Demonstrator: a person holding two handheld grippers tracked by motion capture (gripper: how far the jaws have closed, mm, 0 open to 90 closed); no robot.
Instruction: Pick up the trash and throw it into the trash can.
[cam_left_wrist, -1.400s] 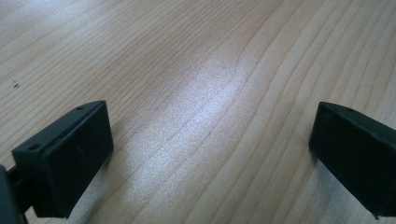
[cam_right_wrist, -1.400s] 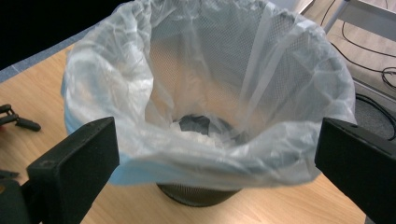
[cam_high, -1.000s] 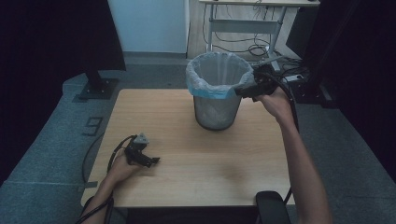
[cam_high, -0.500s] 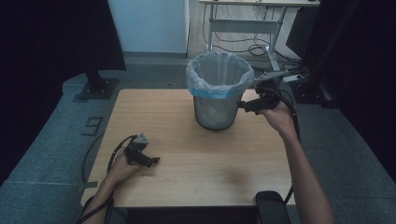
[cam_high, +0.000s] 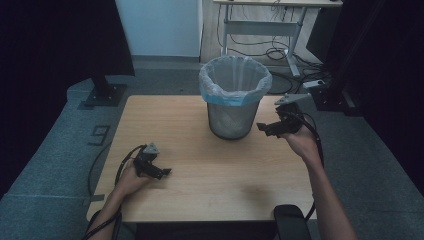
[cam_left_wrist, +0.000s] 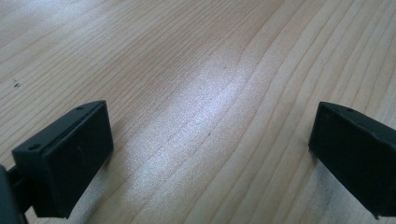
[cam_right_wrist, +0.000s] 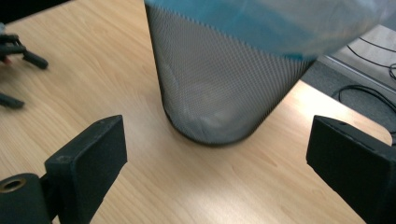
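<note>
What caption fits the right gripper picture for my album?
Open right gripper facing a mesh bin on the wooden table.

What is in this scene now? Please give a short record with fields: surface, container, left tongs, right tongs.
surface: wooden table, bare wood between the left tongs' jaws
container: mesh bin with a clear and blue liner, upright at the far middle of the table
left tongs: open, low over the table's near left part, holding nothing
right tongs: open, held beside the bin's right side, pointing toward it, holding nothing
</note>
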